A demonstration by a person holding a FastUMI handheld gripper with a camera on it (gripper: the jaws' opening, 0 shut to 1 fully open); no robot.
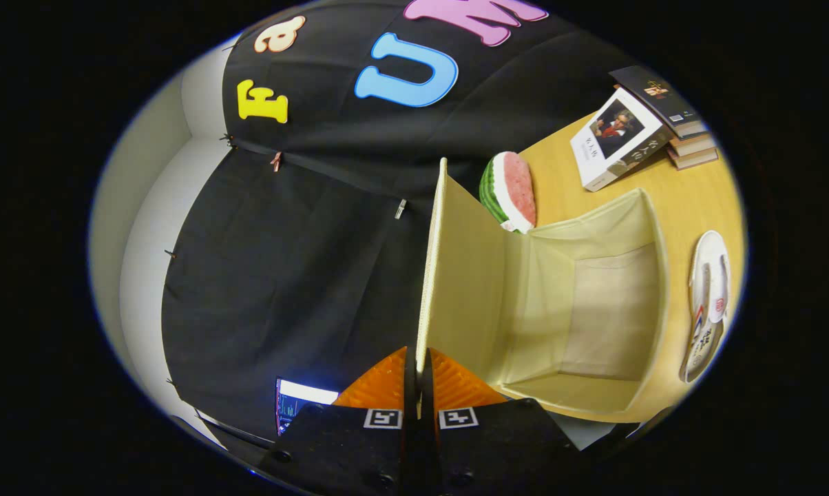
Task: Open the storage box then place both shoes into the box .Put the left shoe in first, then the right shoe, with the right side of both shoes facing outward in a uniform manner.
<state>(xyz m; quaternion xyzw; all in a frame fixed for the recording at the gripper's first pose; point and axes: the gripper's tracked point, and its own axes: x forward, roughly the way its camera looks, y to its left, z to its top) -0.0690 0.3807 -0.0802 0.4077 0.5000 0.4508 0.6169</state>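
Storage box: pale yellow fabric box [580, 310] standing open on the wooden table [690, 193]; its inside is bare cloth with a lighter panel at the back.
Lid: the box's flap [456, 275] is swung up and away from the opening, seen almost edge-on, running from the fingers toward the watermelon slice.
Gripper: the gripper [419, 375] is clamped on the near edge of the lid; both fingers [380, 386] press on it from either side, with the thin lid edge caught between them.
Box position: just ahead of the fingers and to one side of them, between the watermelon slice and the shoe.
Shoe: one white shoe [707, 303] with coloured markings lies on the table just beside the box's outer wall, outside the box.
Watermelon slice: a toy slice [509, 191] with a green rind and red flesh sits on the table beyond the box, touching or nearly touching the lid.
Books: a white-covered book [617, 141] leans against a small stack topped by a dark book [659, 100], well beyond the box.
Screen: a lit screen [297, 403] shows beside the fingers, against the black cloth wall [284, 275].
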